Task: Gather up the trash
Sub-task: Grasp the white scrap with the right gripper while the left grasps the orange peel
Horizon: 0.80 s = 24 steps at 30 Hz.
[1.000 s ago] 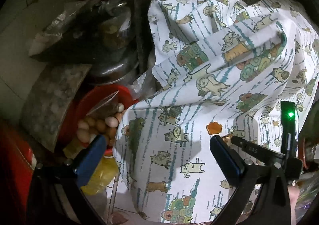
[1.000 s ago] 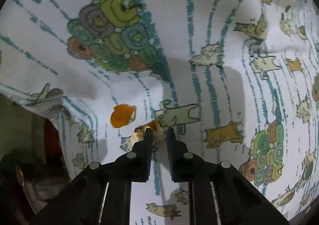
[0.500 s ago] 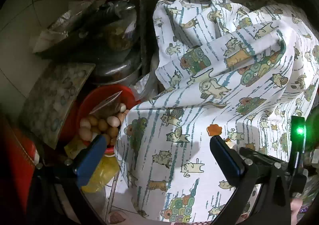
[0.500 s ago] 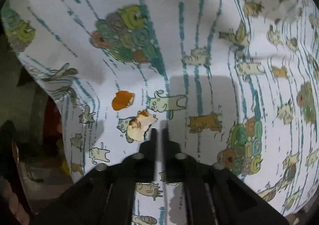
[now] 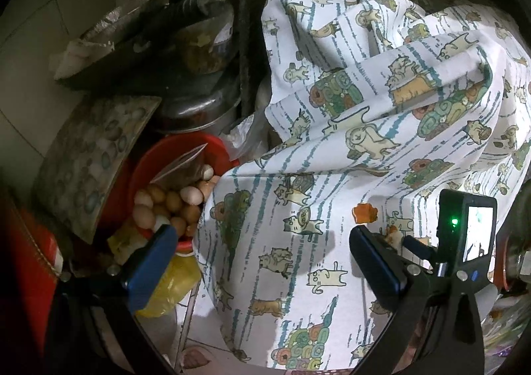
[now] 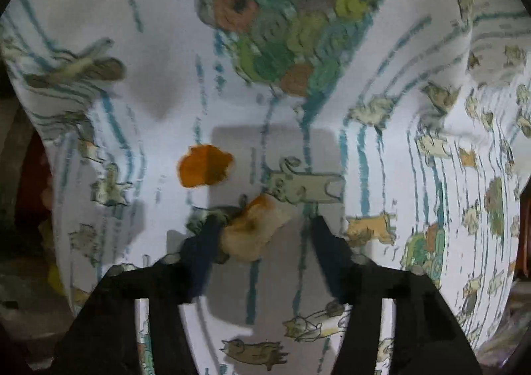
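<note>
A cartoon-print cloth (image 6: 159,43) is draped over a mound and fills the right wrist view. Two scraps lie on it: an orange peel piece (image 6: 204,165) and a pale, browned scrap (image 6: 254,229). My right gripper (image 6: 265,224) points down at the cloth with its jaws closing. The pale scrap sits between them, against the left finger and apart from the right one. In the left wrist view the orange piece (image 5: 364,212) and the pale scrap (image 5: 393,235) lie by my right gripper's camera body (image 5: 471,229). My left gripper (image 5: 262,235) hovers open over the cloth (image 5: 332,149), nothing between its blue pads.
To the left of the cloth stands a red bowl (image 5: 186,142) of eggs (image 5: 166,202) with a plastic bag in it. A yellow bag (image 5: 172,282) lies below it. A patterned board (image 5: 89,159) and a metal pot (image 5: 199,112) crowd the far left.
My right gripper was shut beside the pale scrap; it has opened, rolled and shifted, so the scrap now lies between its jaws. The left gripper has stayed put.
</note>
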Available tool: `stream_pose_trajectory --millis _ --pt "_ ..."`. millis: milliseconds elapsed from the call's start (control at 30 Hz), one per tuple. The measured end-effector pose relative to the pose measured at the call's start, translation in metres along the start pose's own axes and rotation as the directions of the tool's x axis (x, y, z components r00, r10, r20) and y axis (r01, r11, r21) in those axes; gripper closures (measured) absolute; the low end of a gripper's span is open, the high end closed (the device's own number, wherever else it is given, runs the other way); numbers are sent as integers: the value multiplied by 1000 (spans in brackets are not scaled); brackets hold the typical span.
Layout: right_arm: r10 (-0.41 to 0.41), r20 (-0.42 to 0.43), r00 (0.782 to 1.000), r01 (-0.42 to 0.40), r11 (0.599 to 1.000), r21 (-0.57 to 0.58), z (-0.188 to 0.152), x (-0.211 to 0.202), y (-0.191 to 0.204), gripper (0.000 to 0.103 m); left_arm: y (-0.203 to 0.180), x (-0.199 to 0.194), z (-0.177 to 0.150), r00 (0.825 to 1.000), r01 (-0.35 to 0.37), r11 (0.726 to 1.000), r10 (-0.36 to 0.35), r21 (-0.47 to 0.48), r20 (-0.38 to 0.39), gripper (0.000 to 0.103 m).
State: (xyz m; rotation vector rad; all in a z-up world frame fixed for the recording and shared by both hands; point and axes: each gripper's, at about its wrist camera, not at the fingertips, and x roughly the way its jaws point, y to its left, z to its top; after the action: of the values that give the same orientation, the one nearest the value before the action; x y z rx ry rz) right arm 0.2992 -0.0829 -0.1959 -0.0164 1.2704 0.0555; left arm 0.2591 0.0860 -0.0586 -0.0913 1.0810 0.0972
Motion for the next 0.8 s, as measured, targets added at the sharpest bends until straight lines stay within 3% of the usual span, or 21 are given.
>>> stream_pose_trajectory --millis 33,200,333,467,533,667,800 --pt "2 0 1000 -2 1000 -19 1 -3 1 70 -1 0 0 1000 -1 1000 1 3 -1 0" --pt "45 39 998 -43 998 -54 -8 -40 -25 70 -5 5 -1 1000 0 1000 0 14 -14 0" --pt "52 91 994 -45 996 -74 -20 -85 -60 70 -17 14 0 997 62 998 -62 5 -40 0" --pt "69 156 985 -63 997 -46 -38 -127 -120 70 -42 29 -3 985 150 989 -149 6 -89 17" --pt "90 178 980 -91 996 0 -41 -131 -144 70 -58 37 -4 975 195 981 -193 4 -109 19" --pt "117 160 980 -131 988 80 -37 -119 -168 70 -87 54 -10 983 156 987 -153 23 -105 24" --pt "116 183 976 -132 988 77 -34 -119 -175 70 -111 77 -12 988 113 993 -108 37 -110 29"
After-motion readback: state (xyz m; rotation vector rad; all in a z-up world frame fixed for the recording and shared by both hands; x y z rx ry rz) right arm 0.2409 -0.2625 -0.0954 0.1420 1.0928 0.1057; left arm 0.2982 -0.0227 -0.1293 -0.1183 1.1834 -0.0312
